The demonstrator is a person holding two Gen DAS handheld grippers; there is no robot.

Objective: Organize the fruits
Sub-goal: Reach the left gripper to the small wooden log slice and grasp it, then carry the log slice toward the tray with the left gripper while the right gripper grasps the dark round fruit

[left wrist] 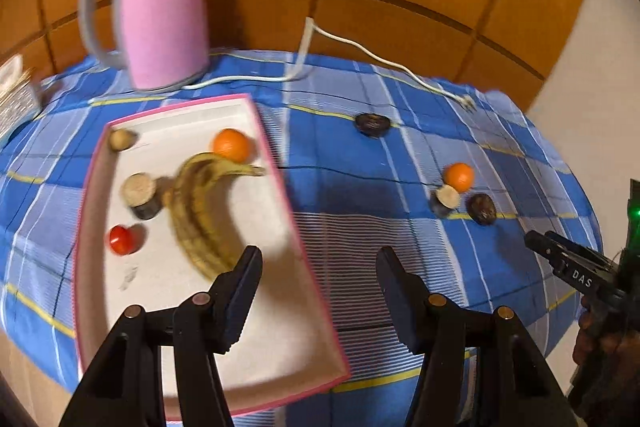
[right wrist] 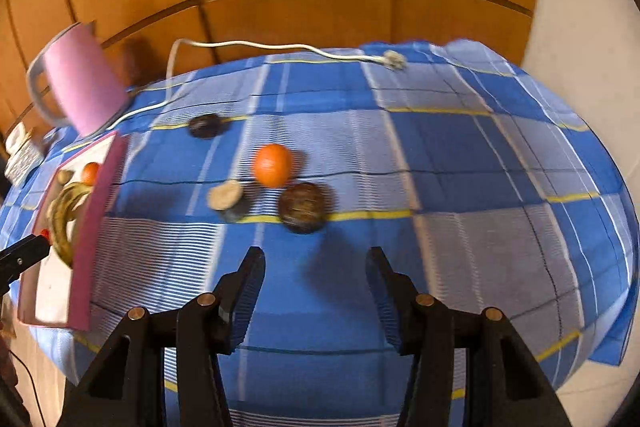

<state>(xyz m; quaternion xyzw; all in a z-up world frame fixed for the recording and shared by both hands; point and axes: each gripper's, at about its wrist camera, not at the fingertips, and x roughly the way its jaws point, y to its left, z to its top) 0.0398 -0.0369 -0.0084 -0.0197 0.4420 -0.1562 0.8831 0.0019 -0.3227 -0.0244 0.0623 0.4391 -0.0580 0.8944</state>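
Note:
A white tray with a pink rim [left wrist: 280, 187] lies on the left of the table. It holds a banana bunch [left wrist: 200, 203], an orange [left wrist: 231, 145], a red tomato [left wrist: 121, 239], a cut dark fruit [left wrist: 140, 193] and a small brown fruit [left wrist: 120, 139]. On the cloth lie an orange [right wrist: 273, 165], a cut dark fruit [right wrist: 228, 199], a dark round fruit [right wrist: 302, 207] and another dark fruit [right wrist: 205, 125]. My left gripper [left wrist: 318, 261] is open and empty over the tray's near right rim. My right gripper [right wrist: 316, 261] is open and empty, just short of the dark round fruit.
A pink kettle [left wrist: 160, 15] stands at the back left, its white cord [left wrist: 360, 51] trailing over the blue checked cloth [left wrist: 340, 203] to a plug [right wrist: 394, 59]. A wooden panel wall is behind. The table edge drops off at the right. A box [left wrist: 16, 99] sits far left.

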